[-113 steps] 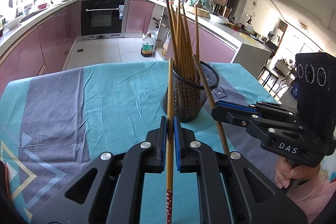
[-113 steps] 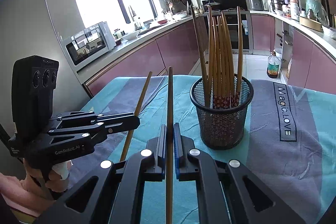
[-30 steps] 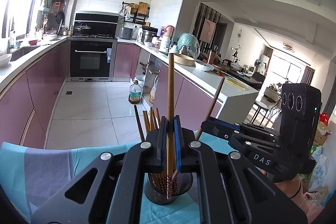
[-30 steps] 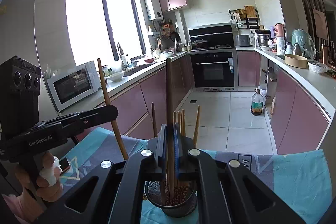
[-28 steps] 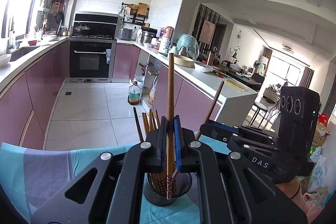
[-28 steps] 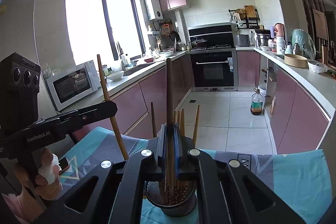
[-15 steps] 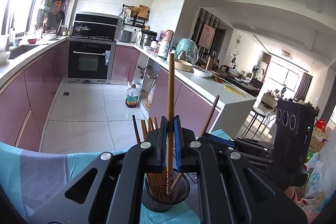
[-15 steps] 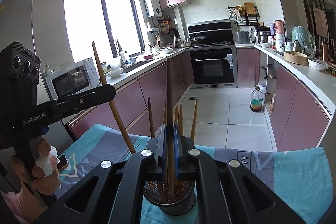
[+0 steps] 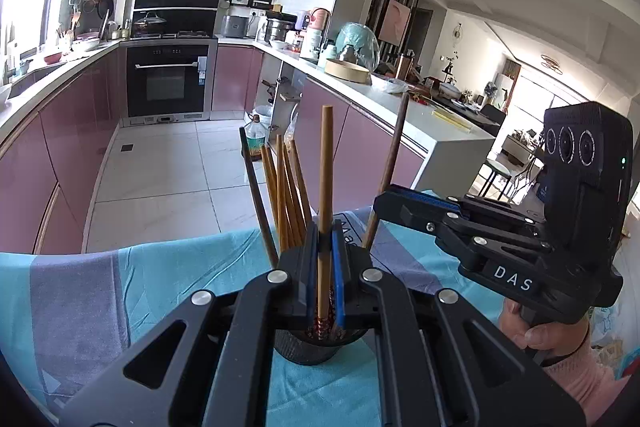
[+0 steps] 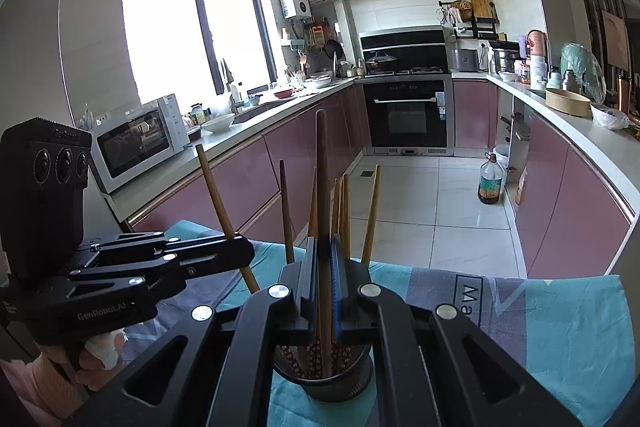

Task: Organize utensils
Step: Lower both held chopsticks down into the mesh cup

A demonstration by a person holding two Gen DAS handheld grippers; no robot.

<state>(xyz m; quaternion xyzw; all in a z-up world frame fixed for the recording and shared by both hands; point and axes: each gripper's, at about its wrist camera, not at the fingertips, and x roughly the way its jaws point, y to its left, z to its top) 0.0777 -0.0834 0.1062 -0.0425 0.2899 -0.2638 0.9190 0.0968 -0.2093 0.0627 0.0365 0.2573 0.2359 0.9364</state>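
A black mesh holder (image 9: 316, 347) with several wooden chopsticks (image 9: 286, 195) stands on the teal cloth; it also shows in the right wrist view (image 10: 324, 377). My left gripper (image 9: 323, 239) is shut on a light chopstick (image 9: 325, 179), held upright with its patterned lower end inside the holder. My right gripper (image 10: 323, 247) is shut on a darker chopstick (image 10: 322, 179), also upright with its lower end in the holder. Each gripper shows in the other's view, the right one (image 9: 390, 203) and the left one (image 10: 240, 251), both just above the holder's rim.
The table wears a teal and grey cloth (image 9: 152, 275) with a printed label (image 10: 468, 301). Beyond it lie the tiled kitchen floor, pink cabinets (image 10: 568, 195), an oven (image 9: 168, 83), a microwave (image 10: 140, 143) and an oil bottle (image 10: 490, 183).
Both grippers have sunk lower over the holder, so the two held chopsticks reach deeper into it. Earlier still, both chopsticks were held above the cloth beside the holder.
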